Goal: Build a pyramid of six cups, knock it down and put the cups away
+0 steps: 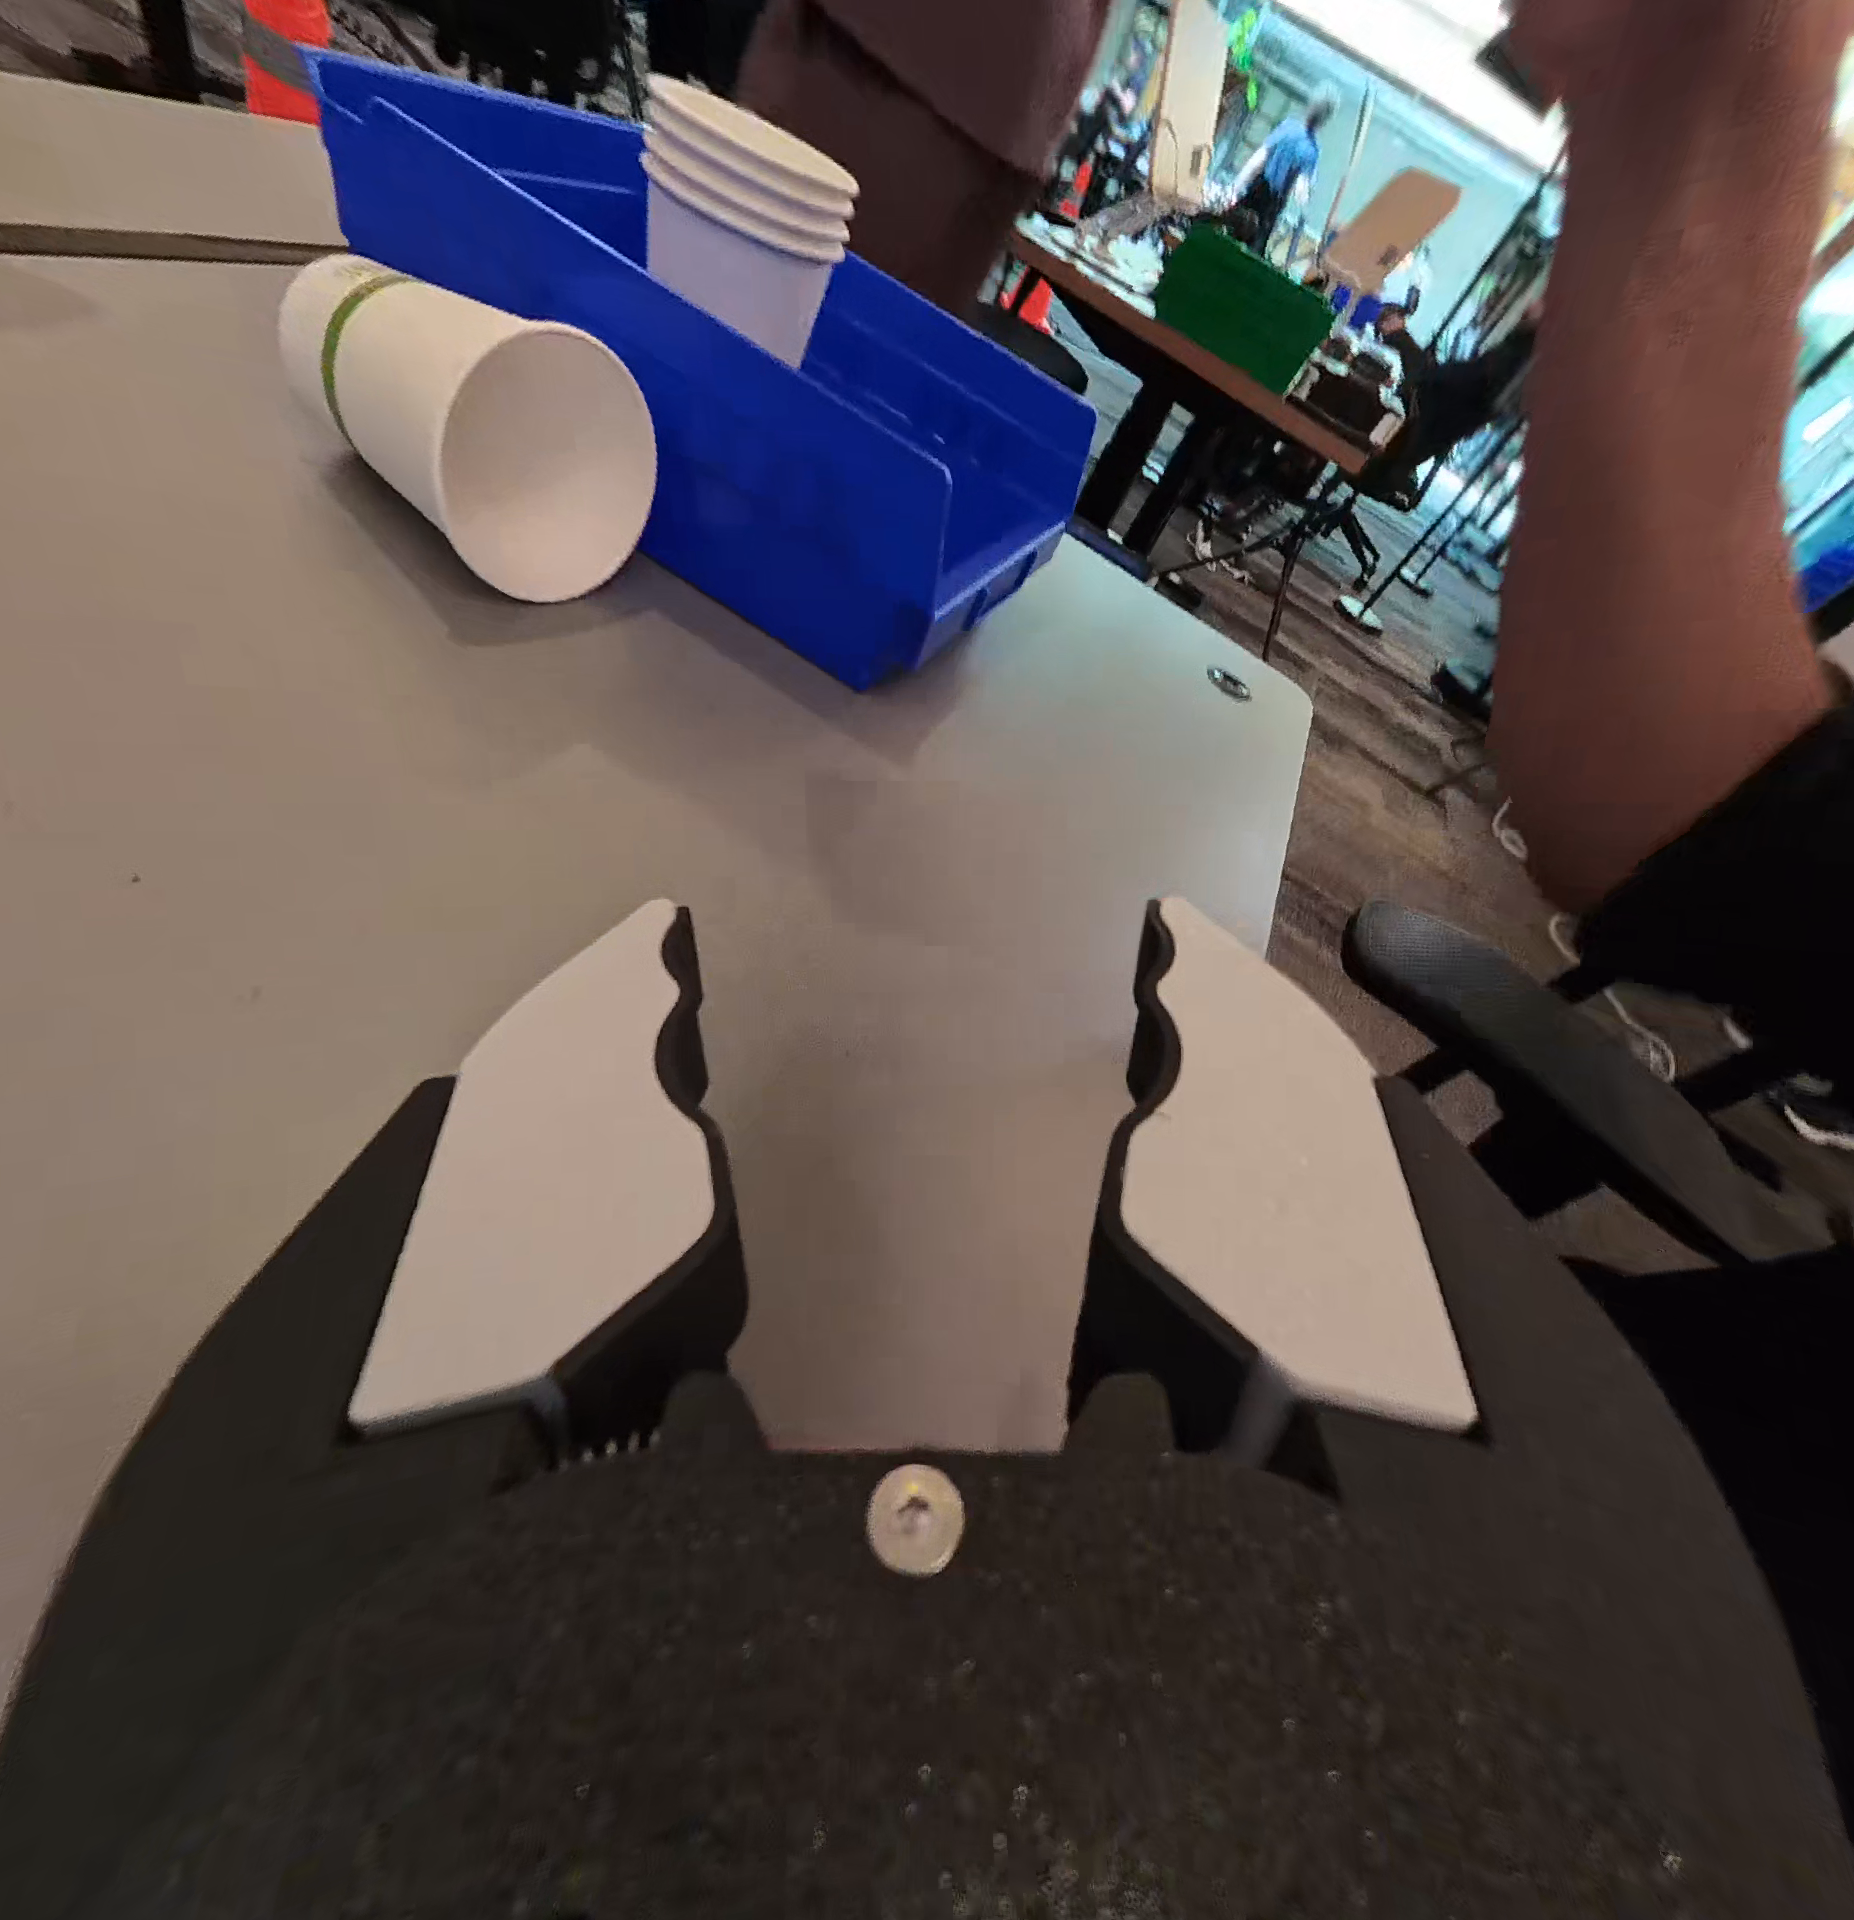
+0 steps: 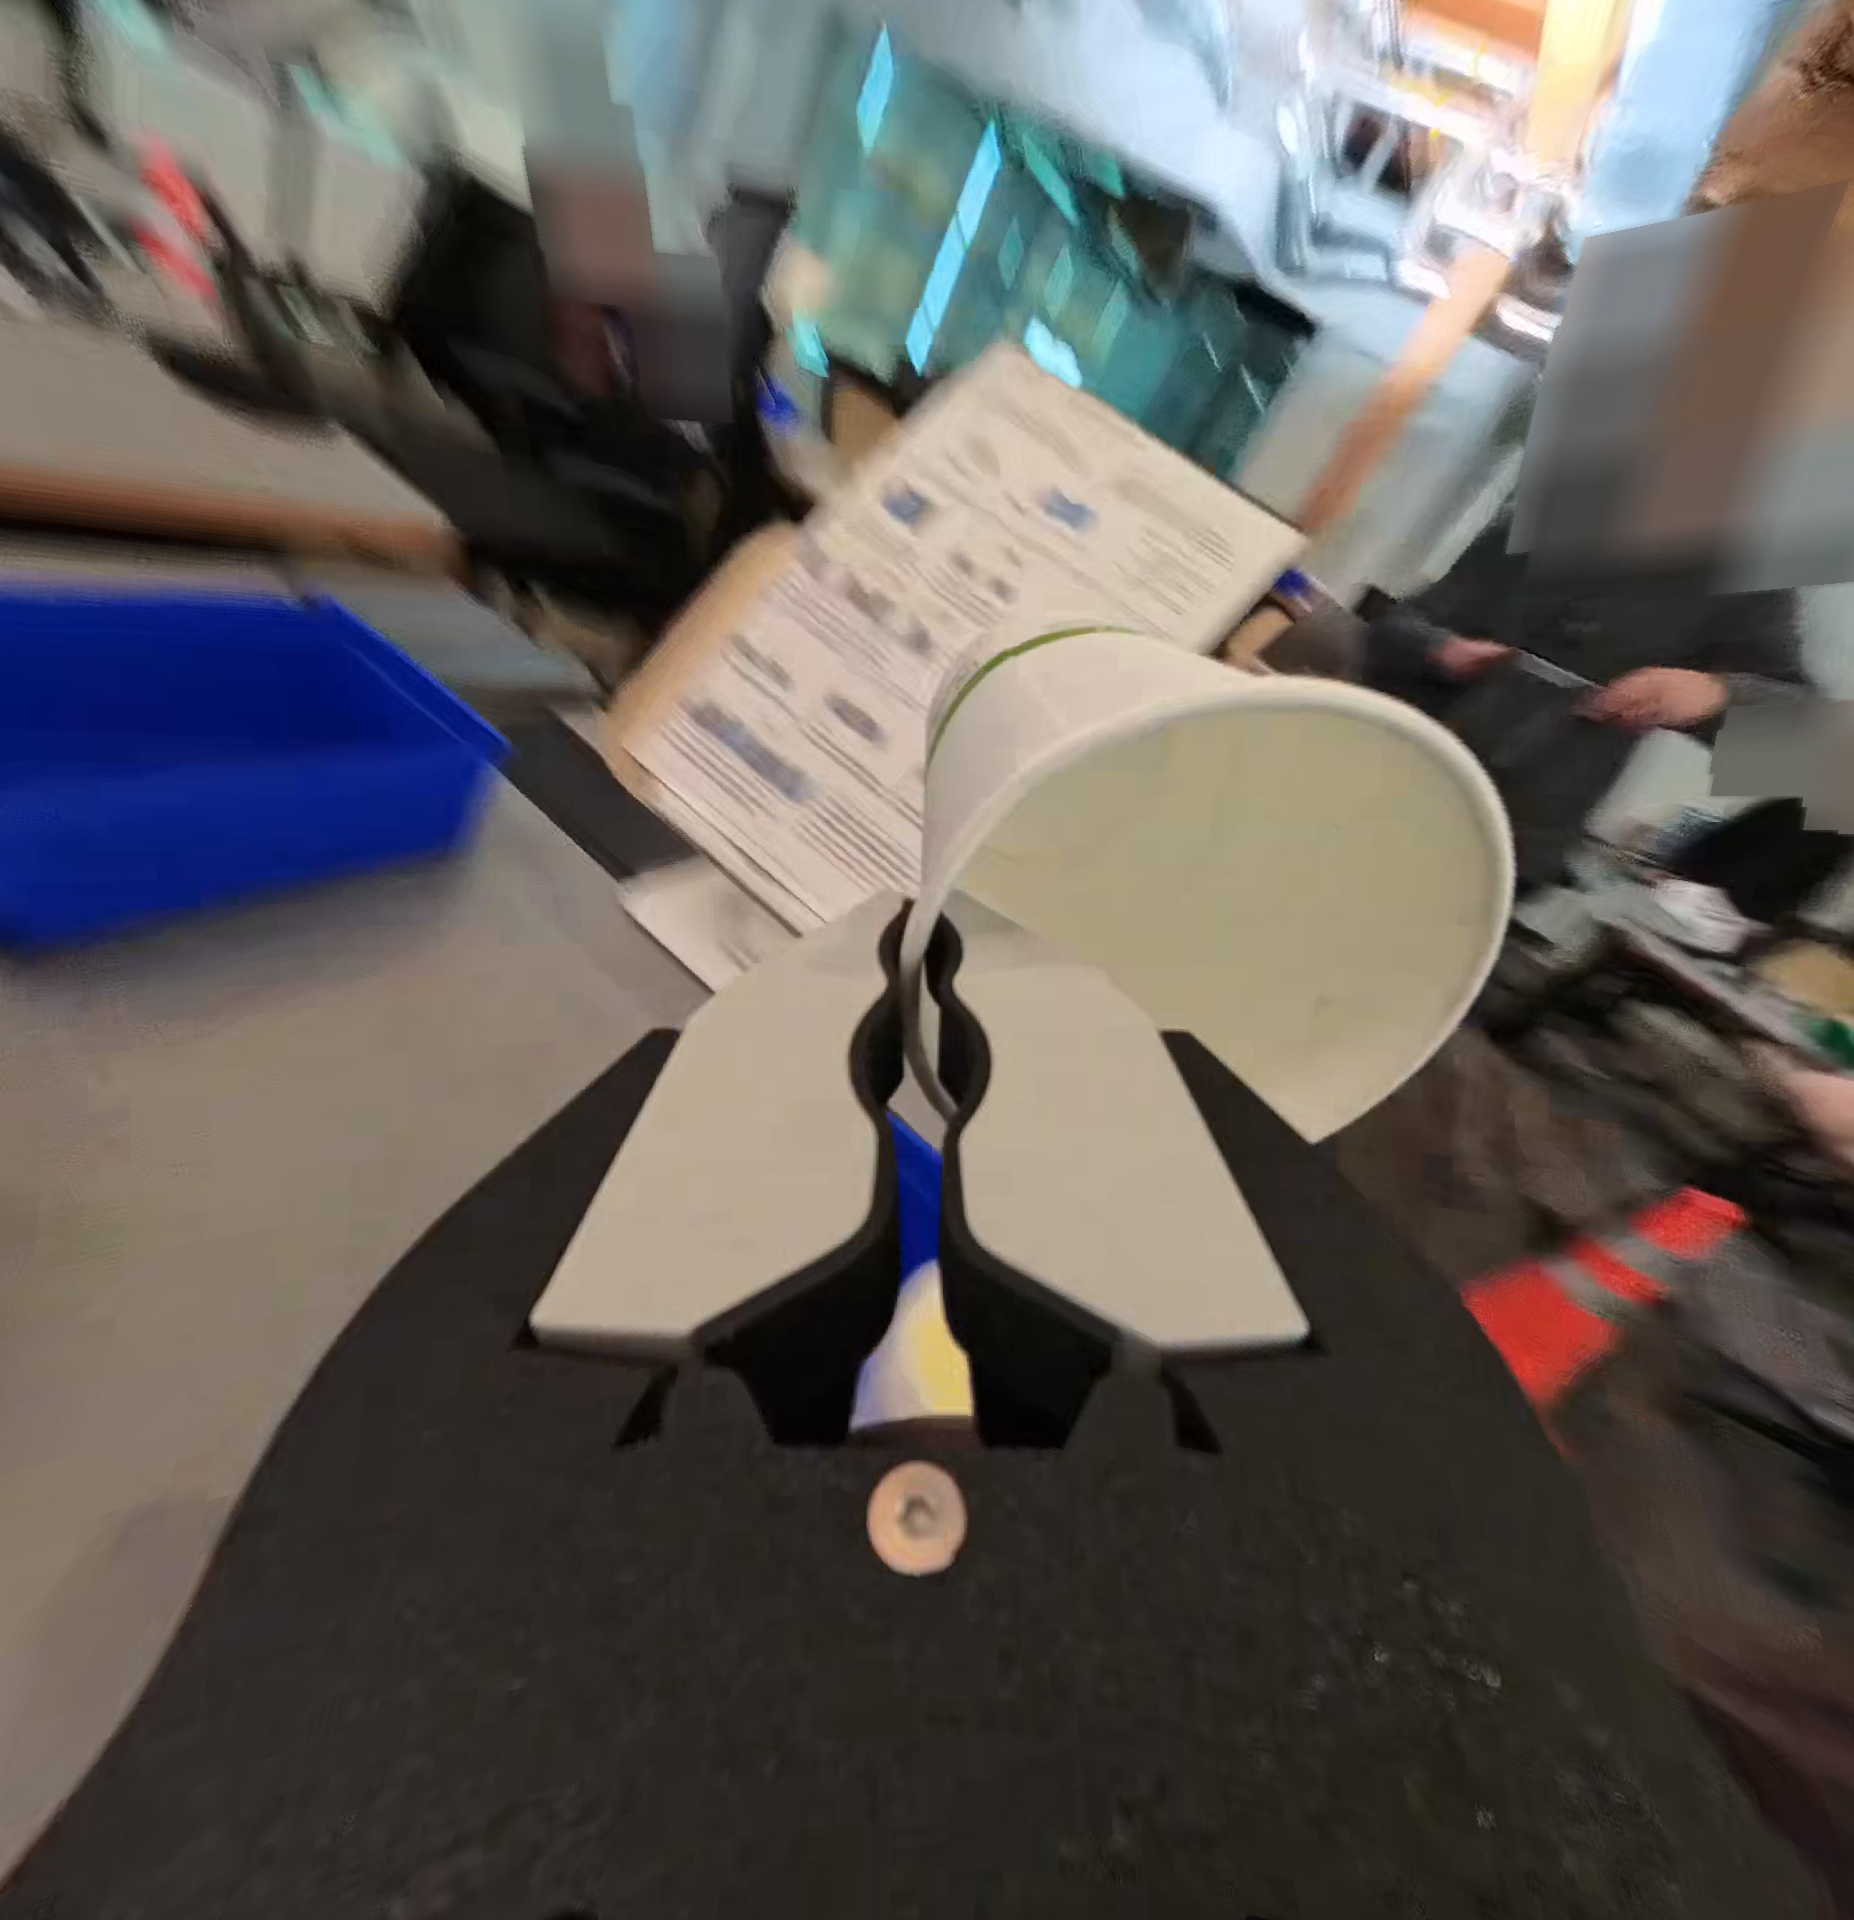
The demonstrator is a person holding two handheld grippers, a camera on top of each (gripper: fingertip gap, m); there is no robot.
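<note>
Clearly the job is in its last stretch: a nested stack of white paper cups (image 1: 741, 223) already stands upright in the blue plastic bin (image 1: 798, 488), so the putting-away looks well under way. One white paper cup with a green band (image 1: 466, 426) lies on its side on the grey table (image 1: 279, 831), its mouth just beside the bin wall, well ahead and to the left of the left gripper (image 1: 918, 935), whose fingers stand wide apart and empty. The right gripper (image 2: 921, 935) is pinched onto the rim of another white green-banded cup (image 2: 1214, 852), lifted off the table, blurred. Two cups seem left.
</note>
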